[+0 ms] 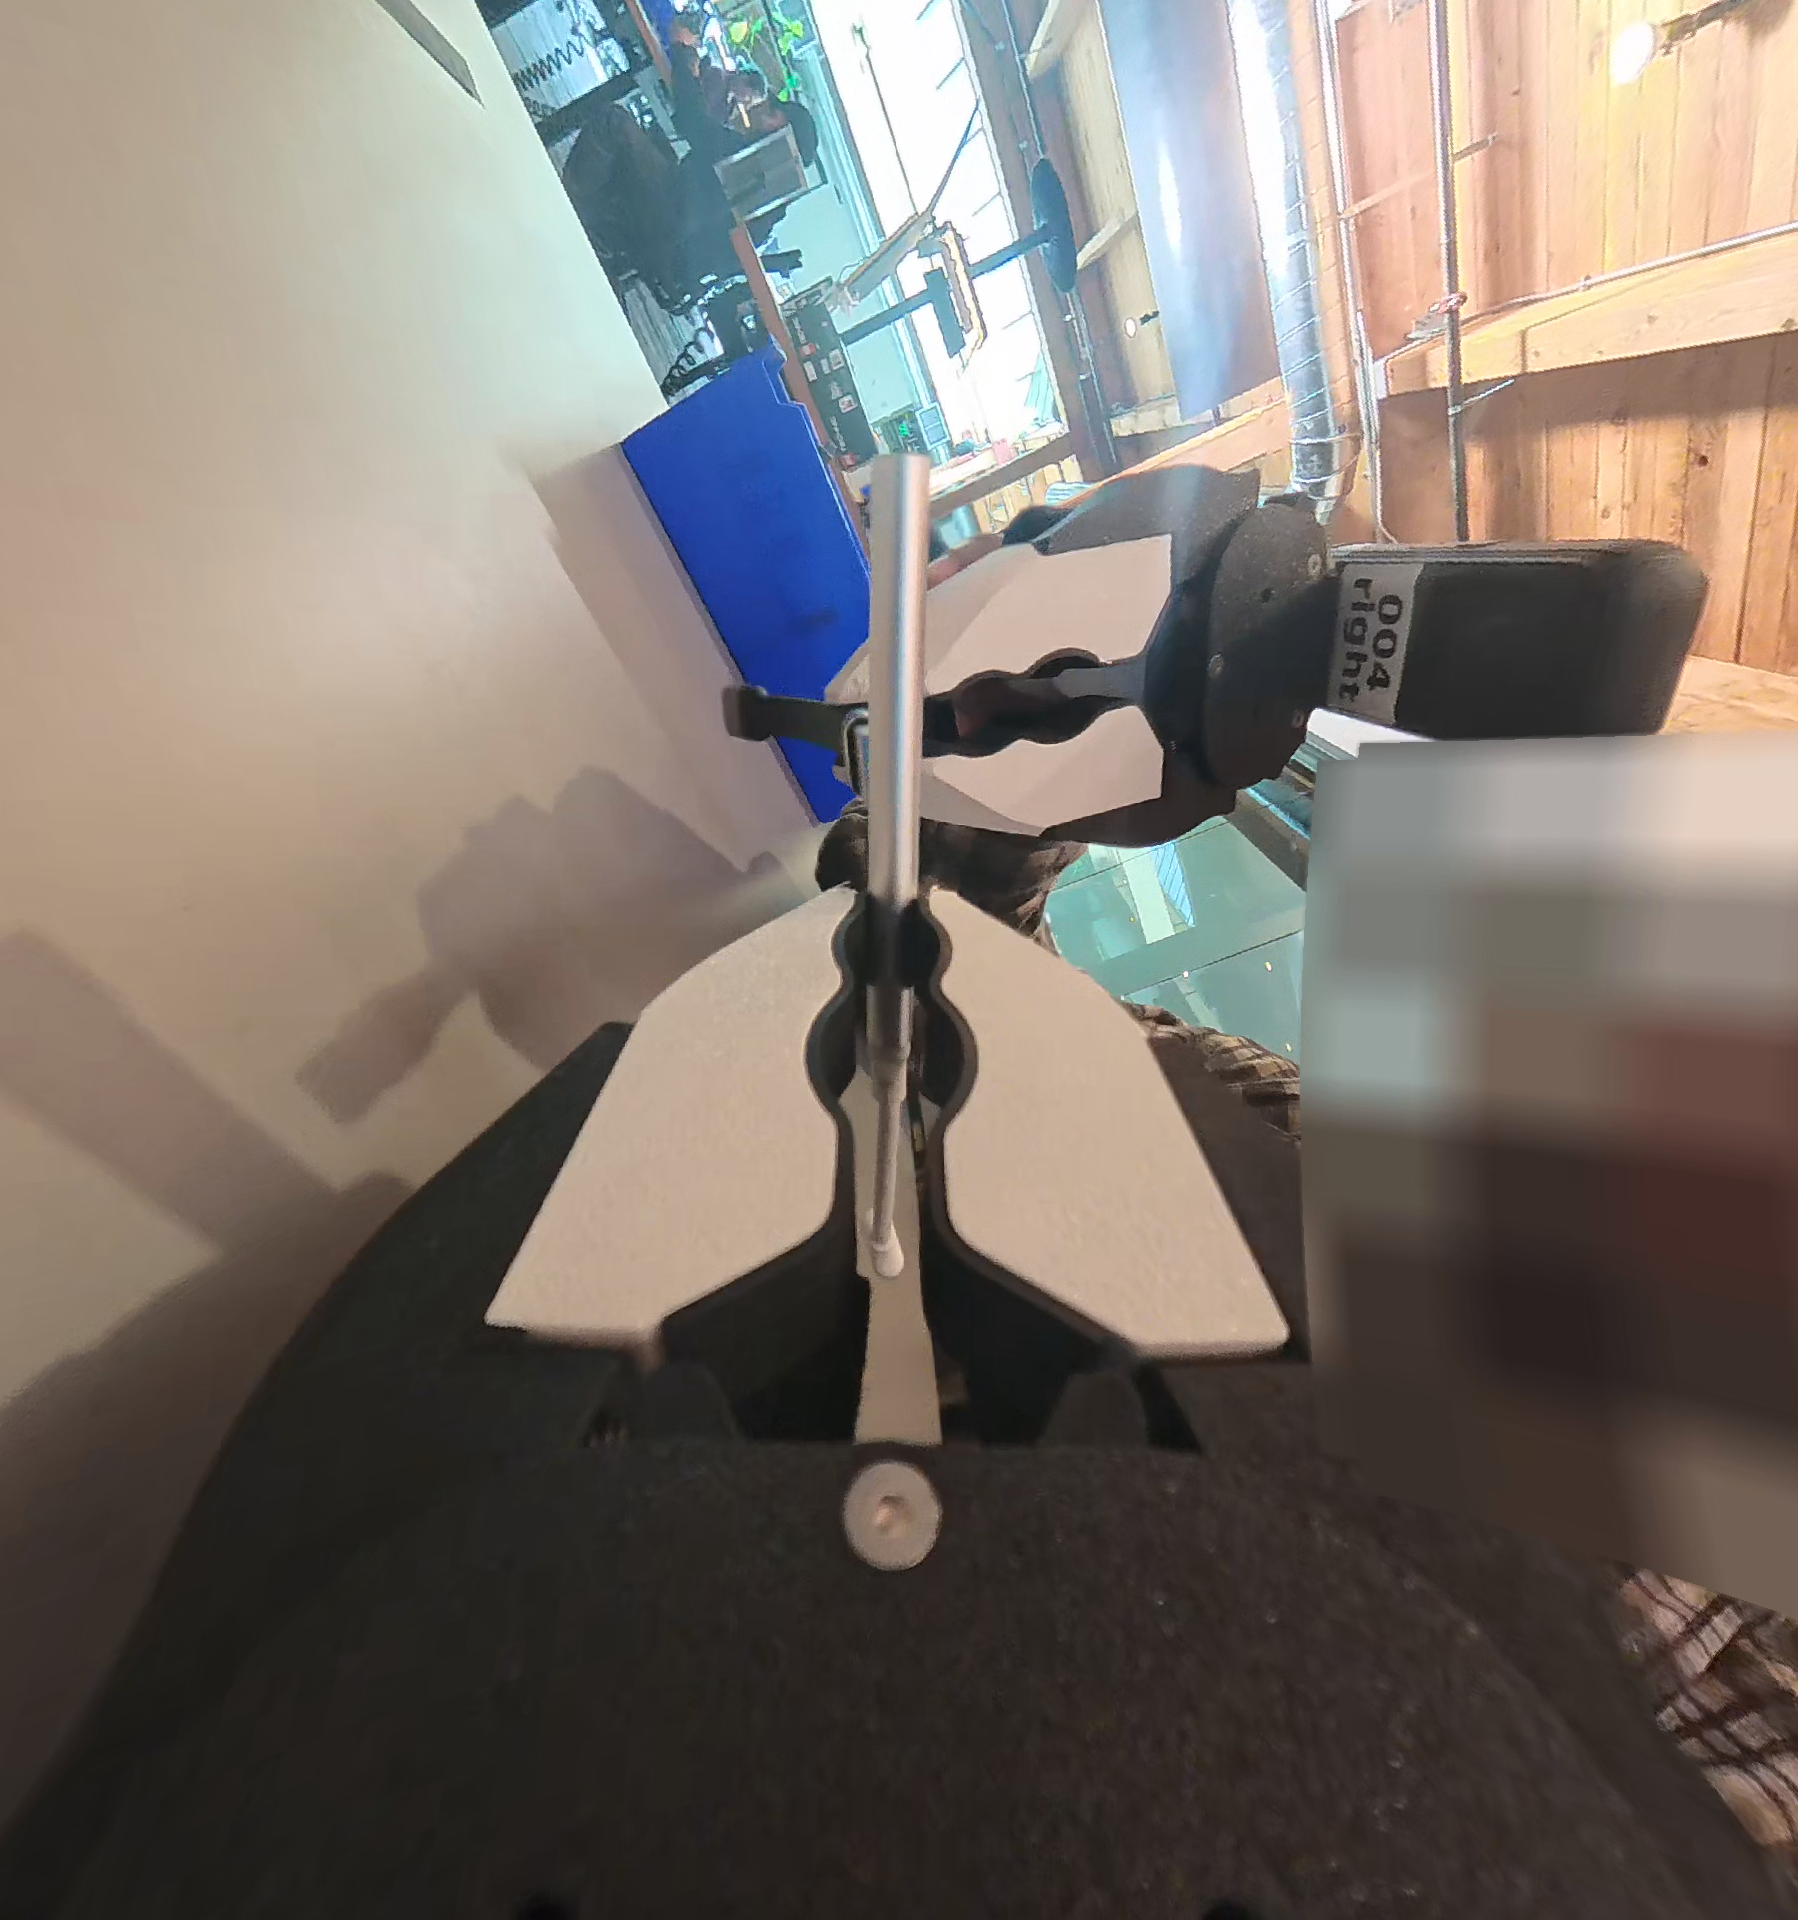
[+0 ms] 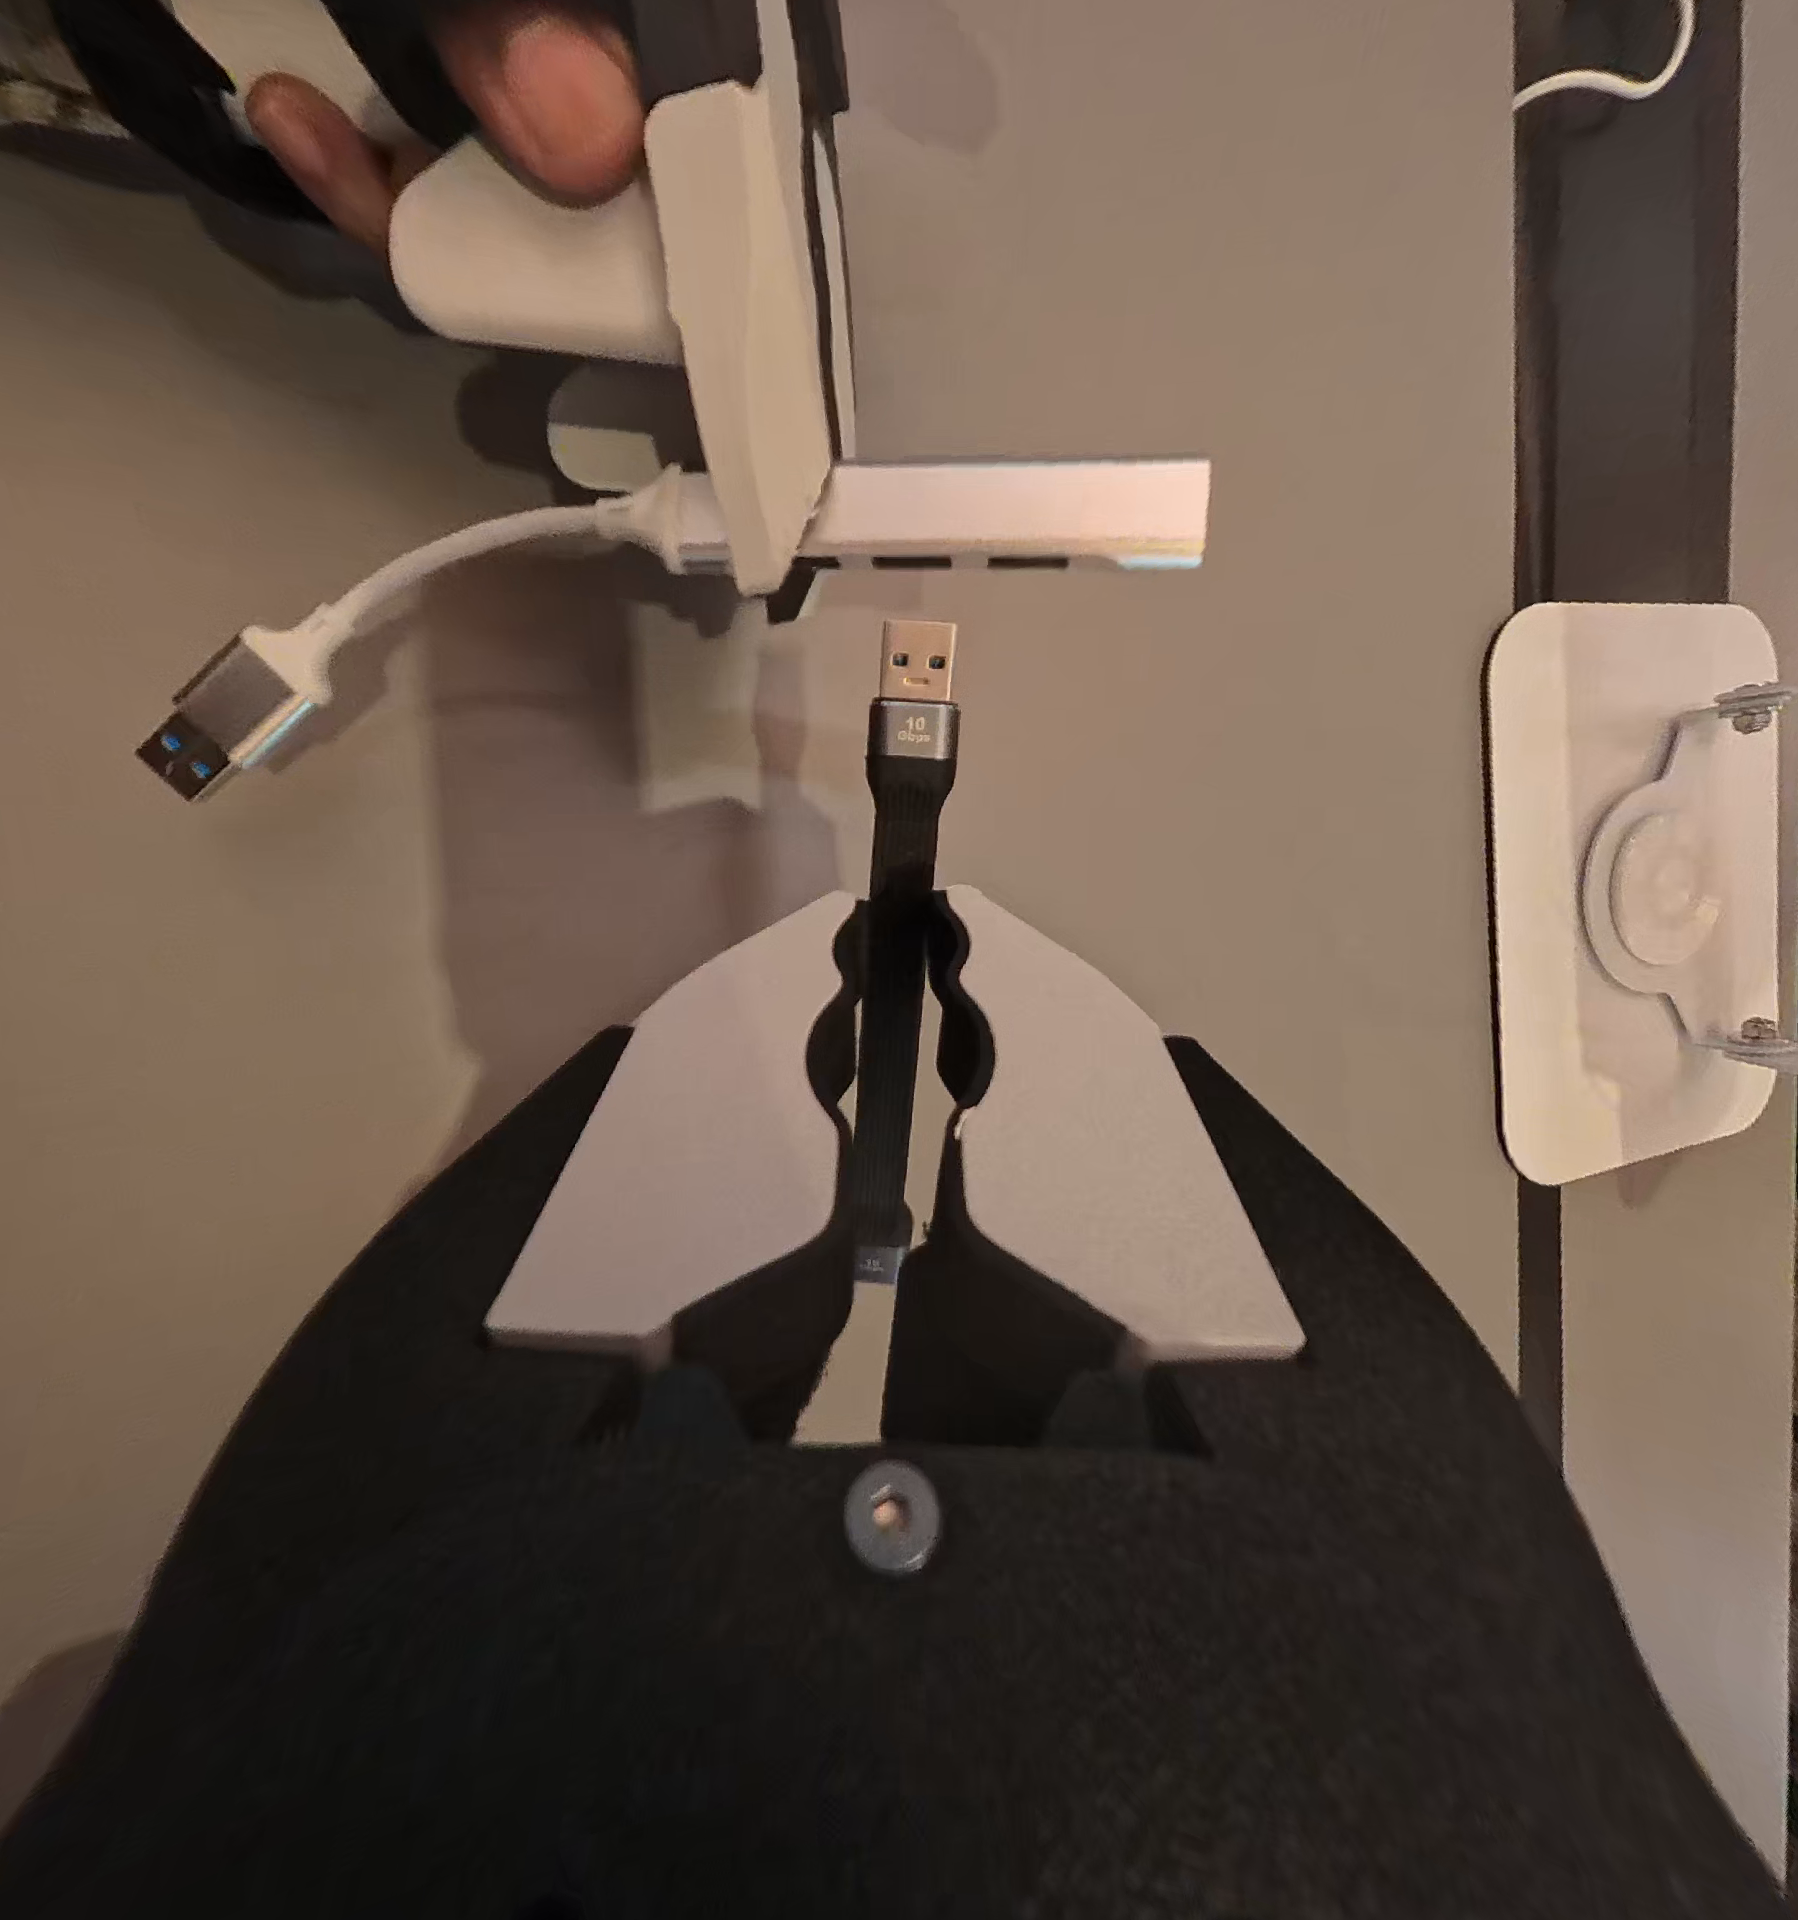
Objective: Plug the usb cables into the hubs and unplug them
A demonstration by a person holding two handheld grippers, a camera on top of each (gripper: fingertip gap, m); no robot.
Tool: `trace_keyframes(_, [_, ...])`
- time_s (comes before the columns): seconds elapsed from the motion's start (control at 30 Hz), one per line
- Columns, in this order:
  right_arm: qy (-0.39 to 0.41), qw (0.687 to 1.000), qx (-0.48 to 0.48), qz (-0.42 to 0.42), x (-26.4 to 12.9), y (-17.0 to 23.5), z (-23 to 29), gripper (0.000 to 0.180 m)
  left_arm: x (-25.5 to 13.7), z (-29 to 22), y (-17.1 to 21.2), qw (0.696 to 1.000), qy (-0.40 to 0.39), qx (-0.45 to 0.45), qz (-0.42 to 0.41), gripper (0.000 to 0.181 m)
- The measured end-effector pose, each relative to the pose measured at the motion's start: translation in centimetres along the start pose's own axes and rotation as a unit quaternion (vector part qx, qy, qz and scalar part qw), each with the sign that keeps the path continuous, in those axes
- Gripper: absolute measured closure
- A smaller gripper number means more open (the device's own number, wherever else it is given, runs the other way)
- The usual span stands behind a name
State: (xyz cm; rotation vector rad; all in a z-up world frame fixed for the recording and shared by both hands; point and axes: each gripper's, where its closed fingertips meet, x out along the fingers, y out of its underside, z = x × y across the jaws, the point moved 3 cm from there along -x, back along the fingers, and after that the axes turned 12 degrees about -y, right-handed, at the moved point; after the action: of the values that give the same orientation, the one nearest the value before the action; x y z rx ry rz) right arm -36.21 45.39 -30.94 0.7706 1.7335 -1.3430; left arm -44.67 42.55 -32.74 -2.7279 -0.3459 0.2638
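- A short black flat USB cable (image 2: 890, 1039), its grey-sleeved USB-A plug (image 2: 918, 665) leading, sits pinched between the closed fingers of the right hand-held gripper (image 2: 905, 904), plug tip just below the port edge of a slim silver USB hub (image 2: 1020, 499) and not yet touching it.
- The hub is clamped at one end by the left hand-held gripper (image 2: 770, 499), with fingertips of a person's hand (image 2: 521, 94) on its white body.
- Only the right wrist view shows the hub's dark ports, its white pigtail (image 2: 427, 571) ending in a silver plug (image 2: 220, 727), and a white mounting plate (image 2: 1560, 883) at the pale worktop (image 2: 1238, 935) edge.
- The left wrist view shows the hub (image 1: 895, 675) edge-on, rising from the left hand-held gripper (image 1: 890, 914), which grips it tight; the right hand-held gripper (image 1: 874, 727) comes in from the side, a blue bin (image 1: 749, 582) behind.
- There, the hub hides the plug; the ports cannot be made out.
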Motion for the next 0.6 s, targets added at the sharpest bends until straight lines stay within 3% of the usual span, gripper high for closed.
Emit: trace_keyframes(0.6, [0.015,0.999,-0.03,-0.012,0.2,-0.75,0.23,0.17,0.22,0.19,0.04,1.0,-0.008,0.001,-0.004,0.174])
